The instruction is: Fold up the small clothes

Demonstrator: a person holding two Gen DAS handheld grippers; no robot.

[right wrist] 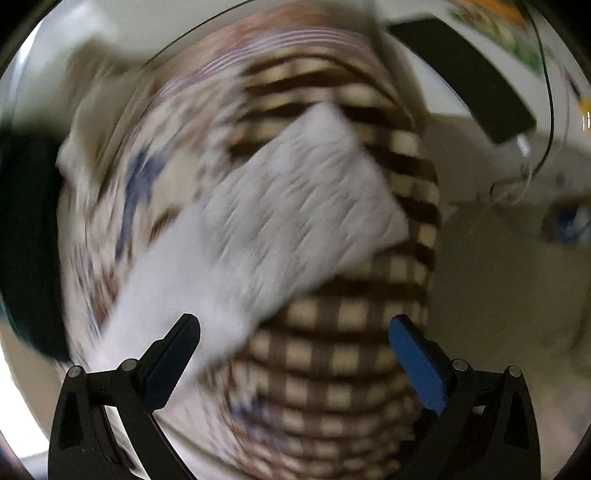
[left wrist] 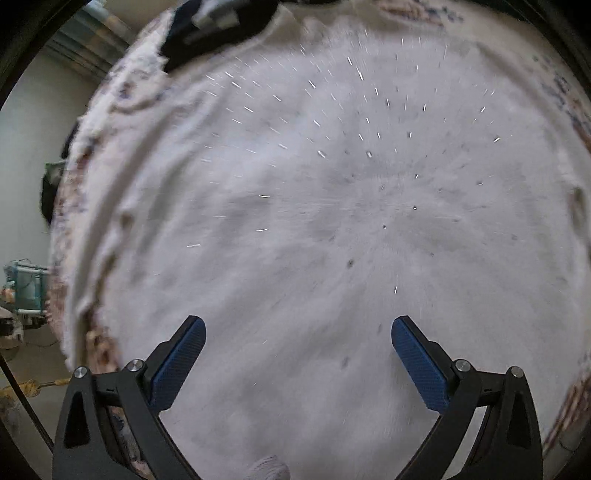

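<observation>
The white garment (left wrist: 314, 221) lies spread flat straight ahead of your left gripper (left wrist: 298, 326), filling its view, so that hand is nearer. From your right gripper (right wrist: 294, 325) it shows as a strip running near-left to far-right over a brown checked cloth (right wrist: 343, 350). Both grippers gape wide, holding nothing. Only the right view shows the dark phone (right wrist: 465, 74).

Your left gripper (left wrist: 298, 363): jaws spread wide, gap between the 2 fingers empty. Ahead of the fingertips lies only flat white cloth (left wrist: 314, 221), no raised object on it. A dark blurred object (left wrist: 218, 26) sits far ahead, left of the fingers.

Your right gripper (right wrist: 294, 363): jaws spread, gap clear. A folded white piece (right wrist: 258, 221) lies ahead-left of the fingers on checked fabric (right wrist: 332, 354). A black slab (right wrist: 465, 74) stands far ahead-right.
</observation>
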